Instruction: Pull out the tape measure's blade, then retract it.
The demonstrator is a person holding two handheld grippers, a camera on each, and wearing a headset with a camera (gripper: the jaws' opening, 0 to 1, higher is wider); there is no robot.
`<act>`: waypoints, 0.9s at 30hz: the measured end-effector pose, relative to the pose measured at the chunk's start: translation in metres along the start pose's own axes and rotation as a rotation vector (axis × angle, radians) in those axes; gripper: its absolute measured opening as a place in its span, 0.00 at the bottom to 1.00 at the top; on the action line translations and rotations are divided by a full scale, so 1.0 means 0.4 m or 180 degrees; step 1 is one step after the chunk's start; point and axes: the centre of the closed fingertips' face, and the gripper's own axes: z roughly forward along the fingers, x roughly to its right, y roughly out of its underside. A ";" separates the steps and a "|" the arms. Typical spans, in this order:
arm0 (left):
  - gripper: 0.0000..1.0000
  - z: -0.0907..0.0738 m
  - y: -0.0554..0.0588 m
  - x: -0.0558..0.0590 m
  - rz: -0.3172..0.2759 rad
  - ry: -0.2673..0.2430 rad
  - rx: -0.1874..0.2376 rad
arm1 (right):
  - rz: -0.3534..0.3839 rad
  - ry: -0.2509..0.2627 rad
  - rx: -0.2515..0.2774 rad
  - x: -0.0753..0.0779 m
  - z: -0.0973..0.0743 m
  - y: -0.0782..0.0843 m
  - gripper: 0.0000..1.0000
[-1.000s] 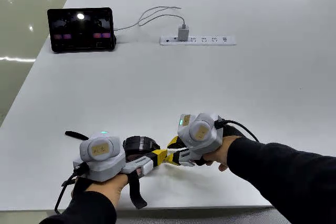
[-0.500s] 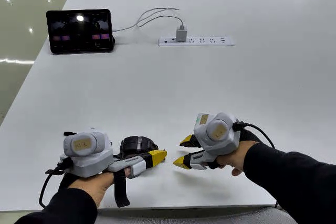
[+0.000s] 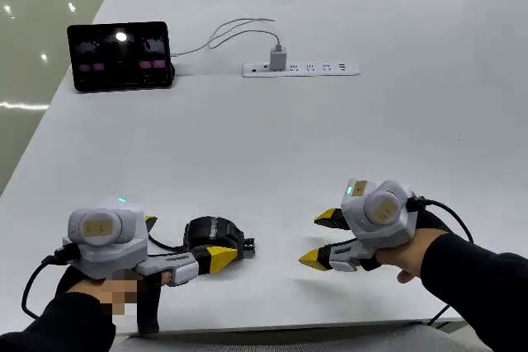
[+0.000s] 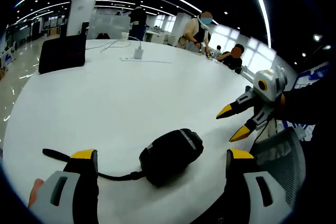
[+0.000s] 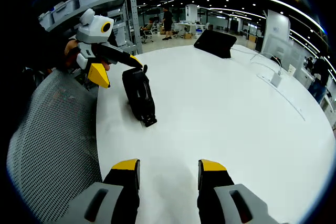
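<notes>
Head view, starting at the upper left of the frame: a dark tablet (image 3: pixel 120 55) stands on the white desk (image 3: pixel 371 138), its screen lit with small pink patches. At the lower left, a hand holds the left tongs (image 3: pixel 186 243), whose yellow-tipped jaws stand wide apart. The black tape measure (image 3: pixel 216 235) lies flat on the desk between them, in the lower middle of the frame. In the left gripper view the tape measure (image 4: pixel 170 156) sits in the gap between the two jaws, touching neither, and a thin black strap (image 4: pixel 79 163) runs from it toward the left jaw. Higher up, near the top centre of the head view, a white cable (image 3: pixel 239 26) curls down to a charger (image 3: pixel 278 58) plugged into a white power strip (image 3: pixel 301 68). At the lower right, the right tongs (image 3: pixel 318 239) point left toward the tape measure, well apart from it, with jaws parted and nothing between them. The right gripper view shows those jaws apart over bare desk at the bottom of the frame, and the tape measure (image 5: pixel 137 93) lies in the upper left, just beside the other tongs' yellow tip.
</notes>
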 end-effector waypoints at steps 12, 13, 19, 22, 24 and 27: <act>0.99 -0.053 0.048 -0.046 0.0214 0.0005 -0.0163 | 0.0025 0.0108 -0.0068 0.012 -0.060 0.074 0.45; 0.99 -0.058 0.052 -0.051 0.0215 0.0013 -0.0169 | 0.0042 0.0125 -0.0066 0.017 -0.069 0.080 0.46; 0.99 -0.076 0.057 -0.061 0.0256 0.0061 -0.0186 | 0.0121 0.0145 -0.0055 0.031 -0.108 0.112 0.52; 0.99 -0.084 0.061 -0.070 0.0312 0.0055 -0.0241 | 0.0148 0.0170 -0.0057 0.038 -0.131 0.129 0.54; 0.99 -0.091 0.059 -0.082 0.0374 0.0031 -0.0259 | 0.0164 0.0202 -0.0061 0.046 -0.146 0.142 0.56; 0.99 -0.102 0.050 -0.093 0.0466 0.0036 -0.0272 | 0.0167 0.0248 -0.0078 0.057 -0.166 0.163 0.59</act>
